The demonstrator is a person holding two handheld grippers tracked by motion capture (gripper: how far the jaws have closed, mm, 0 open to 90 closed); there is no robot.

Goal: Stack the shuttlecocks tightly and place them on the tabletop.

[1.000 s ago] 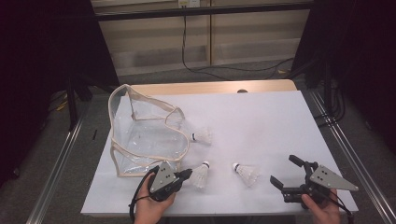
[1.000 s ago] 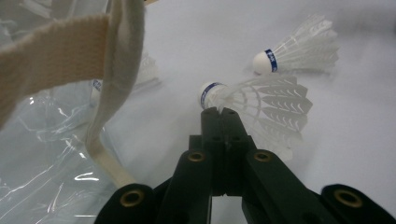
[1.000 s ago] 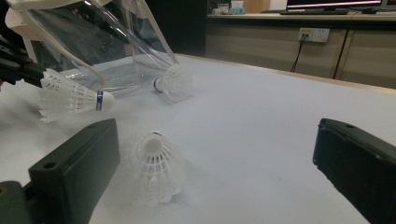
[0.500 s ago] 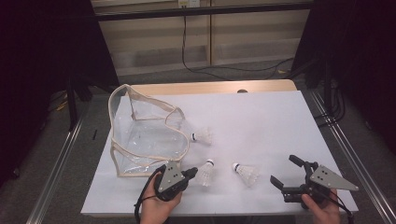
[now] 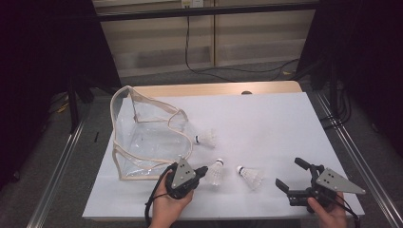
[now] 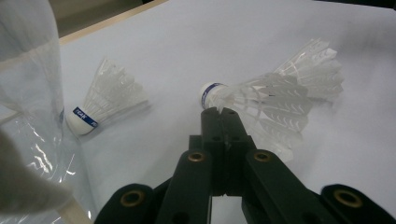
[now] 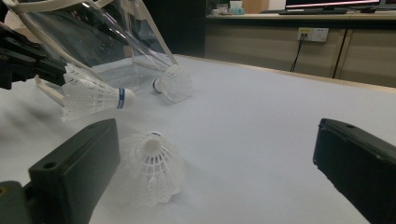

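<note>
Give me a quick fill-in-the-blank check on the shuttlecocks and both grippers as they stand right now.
1. The number of shuttlecocks on the white table is ____.
2. The left gripper is shut on the ____ of a shuttlecock.
3. The jaws of the right gripper stand ____.
4. The clear bag lies nearer to the ____ gripper.

Missing words: three; feathers; open; left
</note>
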